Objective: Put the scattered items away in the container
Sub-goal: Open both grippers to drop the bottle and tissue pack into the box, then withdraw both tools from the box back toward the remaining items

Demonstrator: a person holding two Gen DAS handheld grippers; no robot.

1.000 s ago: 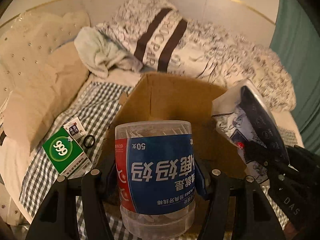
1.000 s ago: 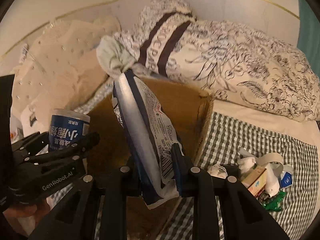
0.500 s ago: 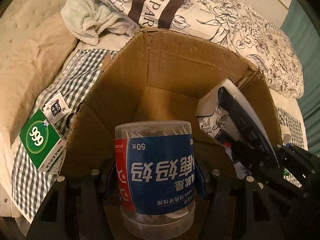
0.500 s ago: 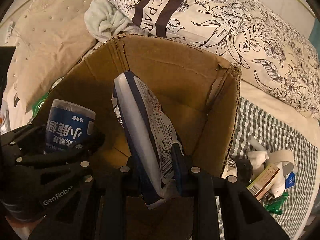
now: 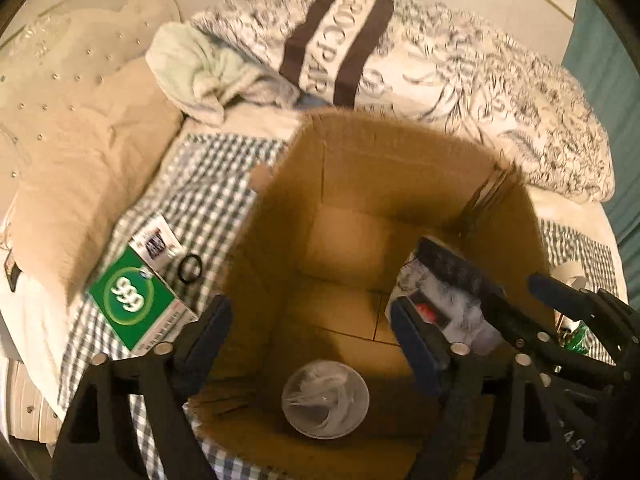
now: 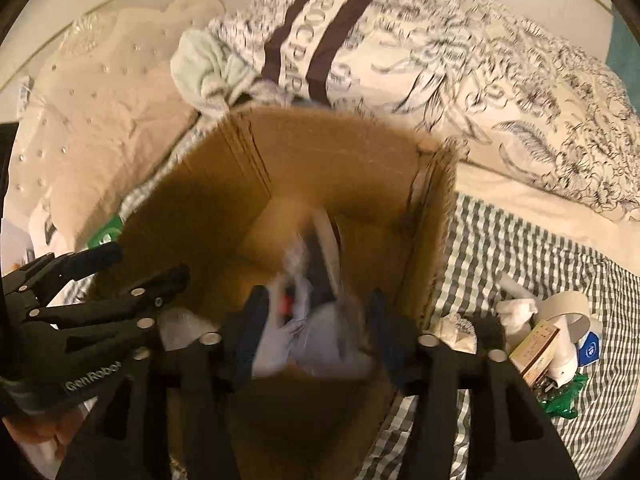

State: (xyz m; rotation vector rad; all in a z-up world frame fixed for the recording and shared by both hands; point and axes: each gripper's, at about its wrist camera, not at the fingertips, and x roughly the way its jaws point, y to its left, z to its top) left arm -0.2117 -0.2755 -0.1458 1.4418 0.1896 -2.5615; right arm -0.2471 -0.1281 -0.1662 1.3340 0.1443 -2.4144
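Through the left wrist camera I see my left gripper at the bottom of the frame with its fingers spread wide and nothing between them, hanging above the near wall of the cardboard box. Straight below that gap the clear tub sits on the box floor, close to the near wall, its round end facing up at me. To its right, at lower right of the frame, the tissue pack lies against the right-hand wall, with my right gripper just above it. In the right wrist view that gripper is also spread apart, and the tissue pack shows as a blur between and beyond the fingers; I cannot tell whether it touches them. The middle and far half of the box floor are bare cardboard, so there is room there. Outside the left wall, on the checked sheet, a green carton lies close to the box edge, with a small sachet and a black ring beside it. Outside the right wall, at right of the right wrist frame, a heap of scattered items lies on the sheet. Beyond the far wall are a pale green cloth and a flowered pillow.
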